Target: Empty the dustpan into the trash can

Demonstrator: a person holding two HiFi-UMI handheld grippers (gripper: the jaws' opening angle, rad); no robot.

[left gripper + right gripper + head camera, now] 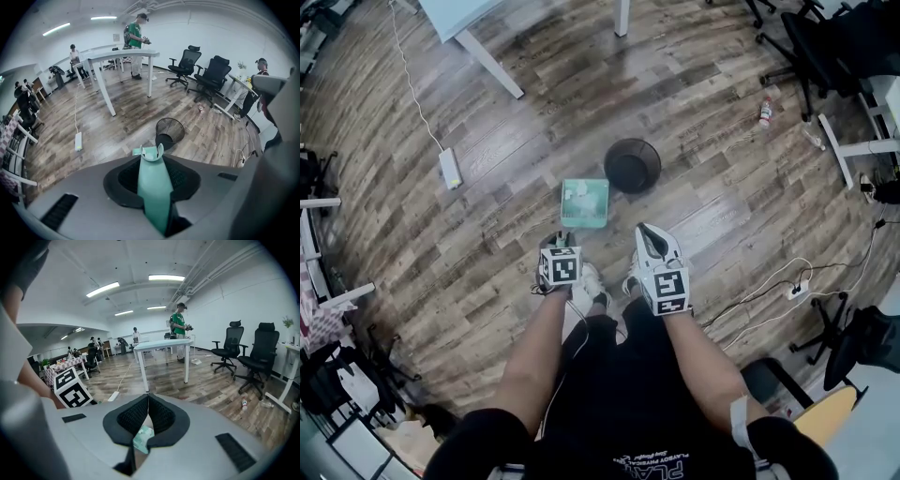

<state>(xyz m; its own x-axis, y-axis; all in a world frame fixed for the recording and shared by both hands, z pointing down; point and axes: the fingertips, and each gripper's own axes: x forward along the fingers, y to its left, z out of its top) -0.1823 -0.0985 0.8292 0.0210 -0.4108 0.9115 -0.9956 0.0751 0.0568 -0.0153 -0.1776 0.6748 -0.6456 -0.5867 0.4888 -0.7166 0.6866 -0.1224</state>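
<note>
While pinching the teal dustpan (pixel 585 202) by its handle (pixel 154 187) with the left gripper (pixel 563 238), got the pan sitting mid-frame, just lower left of the black mesh trash can (pixel 633 165). Got the right gripper (pixel 648 234) pressed together on nothing, right of centre.

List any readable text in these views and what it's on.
Nothing reads clearly.
White print on the person's black shirt: cut off, too small to read.
Marker cubes: black-and-white patterns, no words.
Label of the bottle on the floor: too small.
</note>
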